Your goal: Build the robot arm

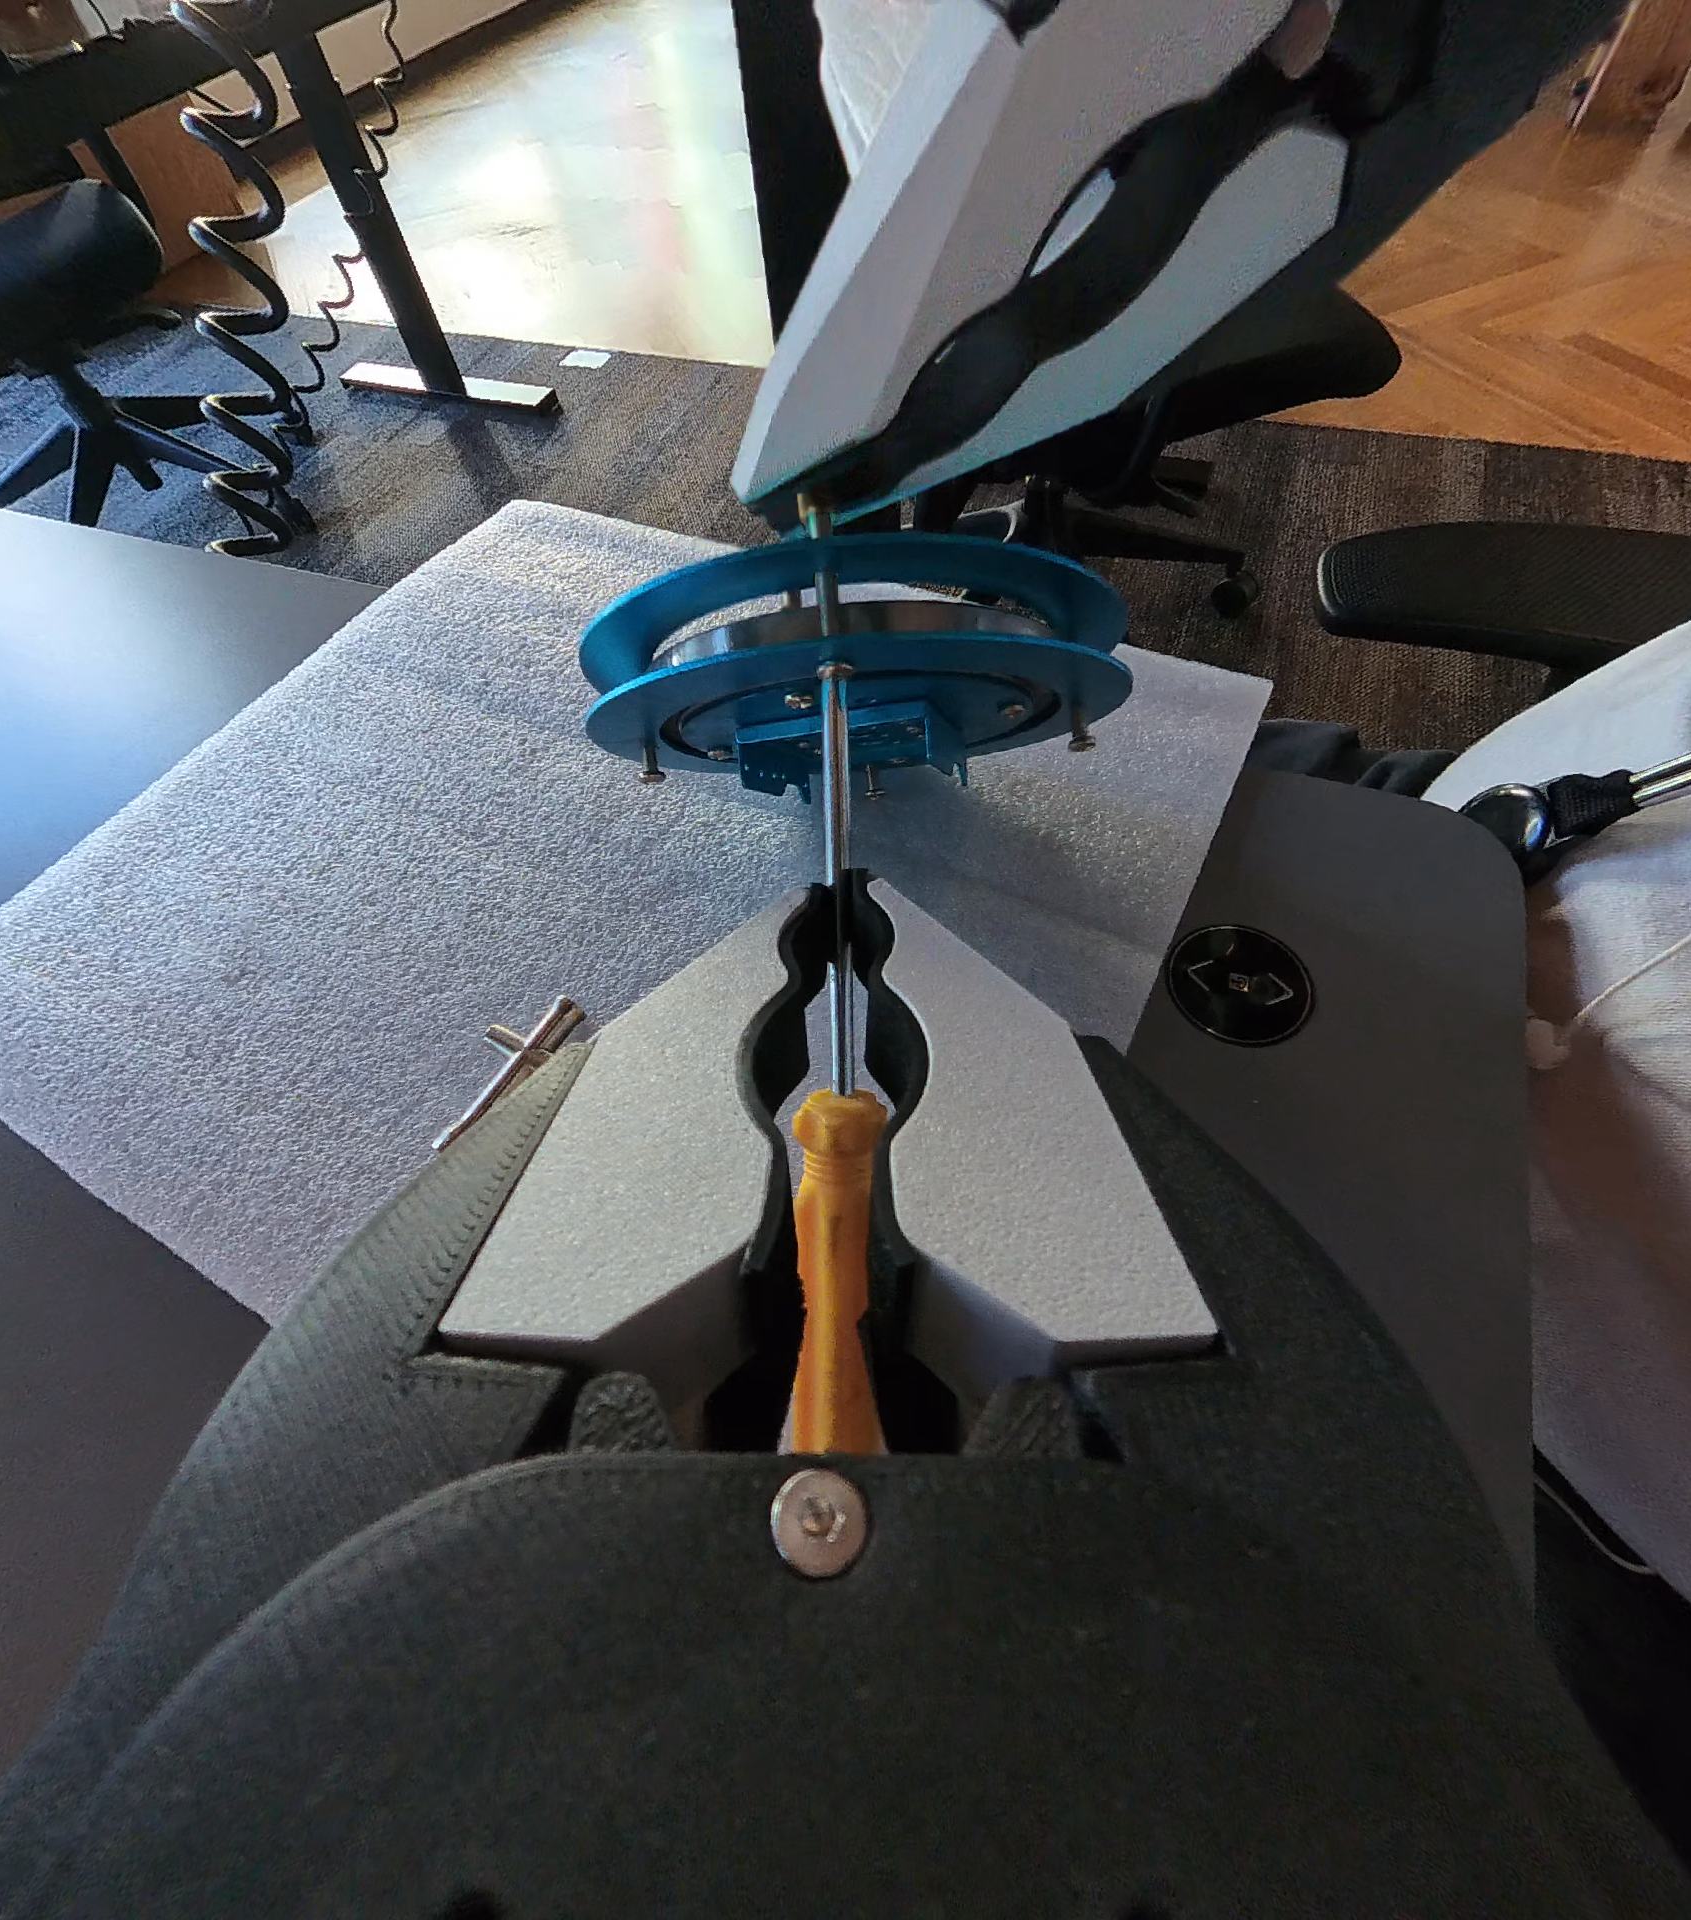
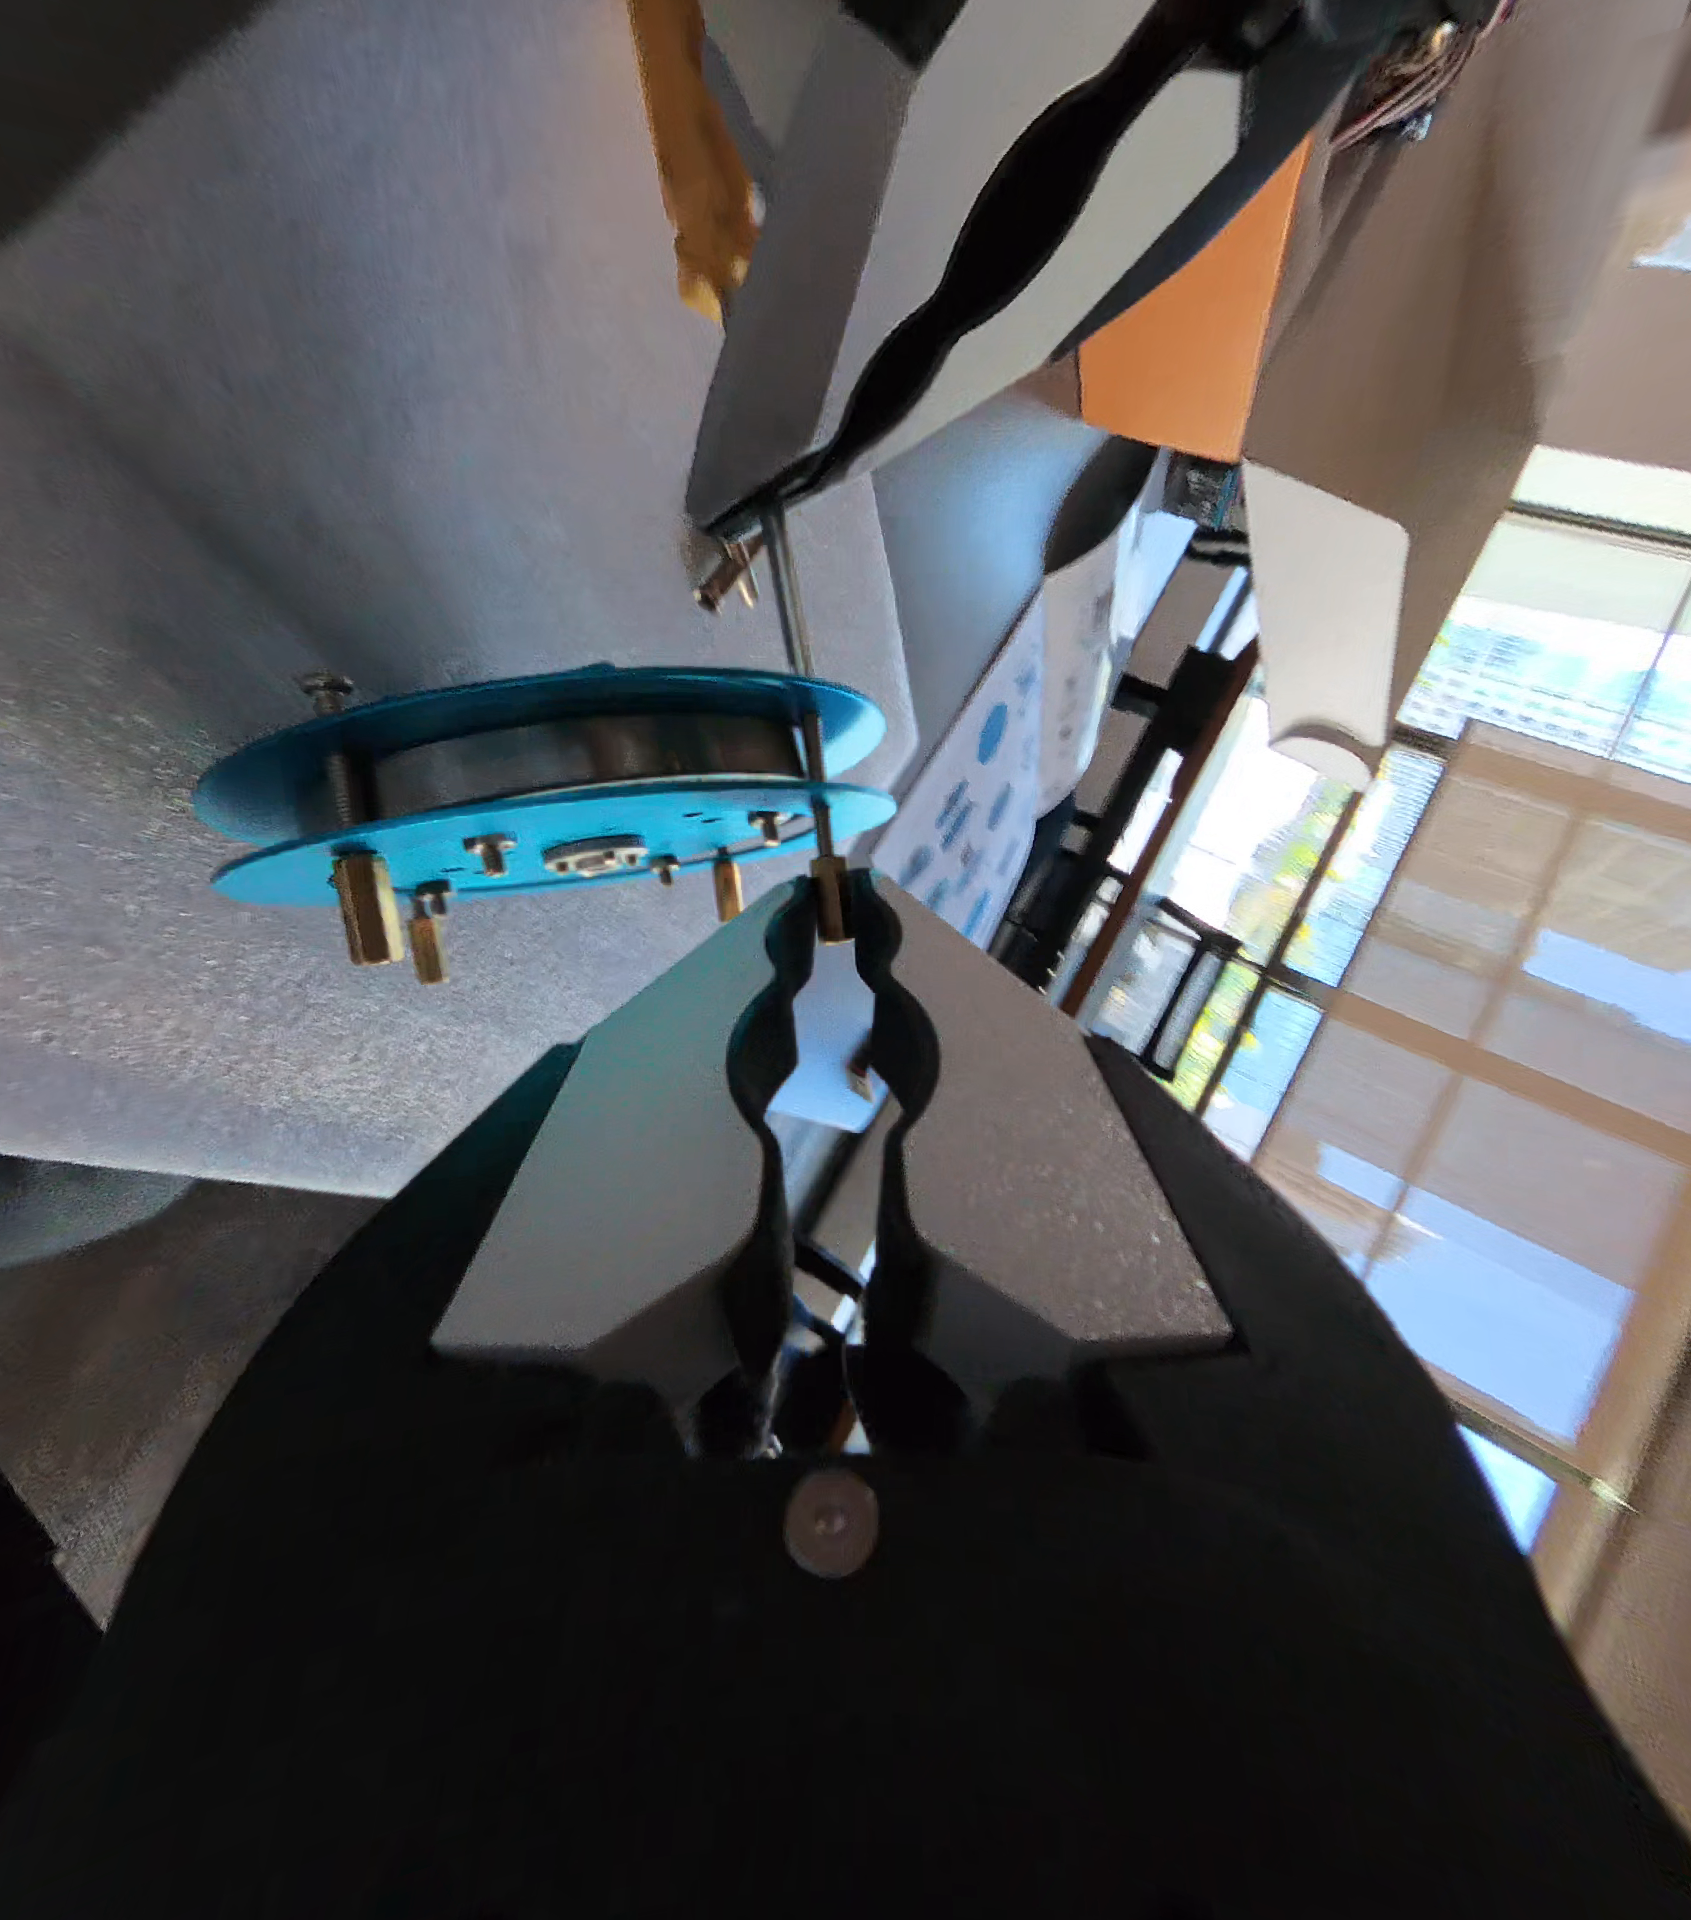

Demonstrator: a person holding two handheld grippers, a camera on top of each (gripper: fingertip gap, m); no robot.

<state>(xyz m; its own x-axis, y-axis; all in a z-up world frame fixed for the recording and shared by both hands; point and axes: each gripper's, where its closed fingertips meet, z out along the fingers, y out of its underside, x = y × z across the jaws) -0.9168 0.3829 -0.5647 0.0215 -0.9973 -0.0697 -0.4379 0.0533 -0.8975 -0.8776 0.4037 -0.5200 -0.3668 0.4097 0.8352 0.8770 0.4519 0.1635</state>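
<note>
A dark desk [image 1: 93,644] is covered in its middle by a white foam sheet [image 1: 321,894], with a grey board [image 1: 1340,1039] bearing a round black emblem laid just beside the sheet on the right. Above the sheet a blue two-plate disc assembly [image 1: 856,665] is held off the surface: two round blue plates are stacked with a dark ring between them and joined by thin screws, and brass standoffs are seen on one face in the right wrist view.

The left gripper [image 1: 839,904] is closed on a yellow-handled screwdriver [image 1: 836,1247]; the handle is seated deep between the jaws and the steel shaft is pinched at the tips, running straight ahead so that its point meets a screw head at the near rim of the nearer plate (contact looks made, though the tip itself is very small).

The right gripper [image 2: 830,914] is closed on a brass standoff [image 2: 832,914] at the rim of the assembly, the standoff clamped right at the jaw tips with the plates lying just to the left of them. From the left wrist view this gripper is seen coming down from above onto the far rim of the discs.

A small metal cross wrench [image 1: 519,1060] is left lying on the foam, beside the left gripper's left finger.
</note>
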